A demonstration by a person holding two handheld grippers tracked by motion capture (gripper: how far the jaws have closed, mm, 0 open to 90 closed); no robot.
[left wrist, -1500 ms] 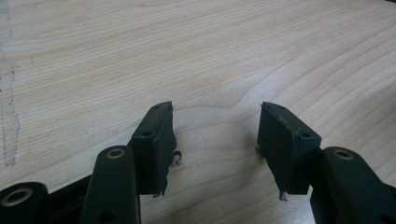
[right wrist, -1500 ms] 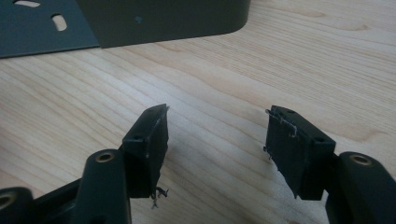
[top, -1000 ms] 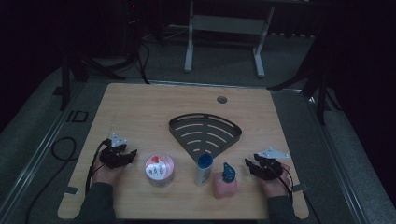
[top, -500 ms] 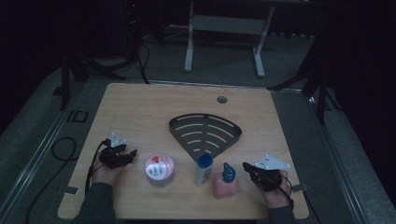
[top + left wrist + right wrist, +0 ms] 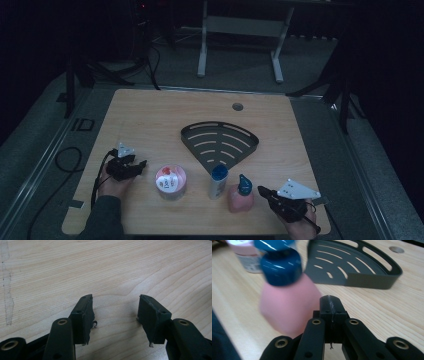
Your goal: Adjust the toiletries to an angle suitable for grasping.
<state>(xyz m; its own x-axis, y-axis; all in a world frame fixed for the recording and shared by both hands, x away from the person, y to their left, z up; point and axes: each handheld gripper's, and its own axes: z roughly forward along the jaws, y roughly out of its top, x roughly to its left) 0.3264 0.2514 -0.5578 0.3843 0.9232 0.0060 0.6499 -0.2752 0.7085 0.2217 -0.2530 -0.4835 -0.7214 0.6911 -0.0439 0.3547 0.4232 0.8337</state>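
On the wooden table (image 5: 150,115), the left gripper (image 5: 141,163) lay at about eight o'clock, its jaws spread apart over bare wood with nothing between them. Just toward three o'clock from it stood a round tub (image 5: 170,182) with a white-and-red lid; its printing was too small to read. Next came a white bottle with a blue cap (image 5: 218,181), its label unreadable. Beside that stood the pink bottle (image 5: 240,196) with a blue top, blurred in the right gripper view. At twelve o'clock from the bottles sat the dark fan-shaped rack (image 5: 220,142). The right gripper (image 5: 262,190), at five o'clock, had its jaws pressed together, empty, just beside the pink bottle.
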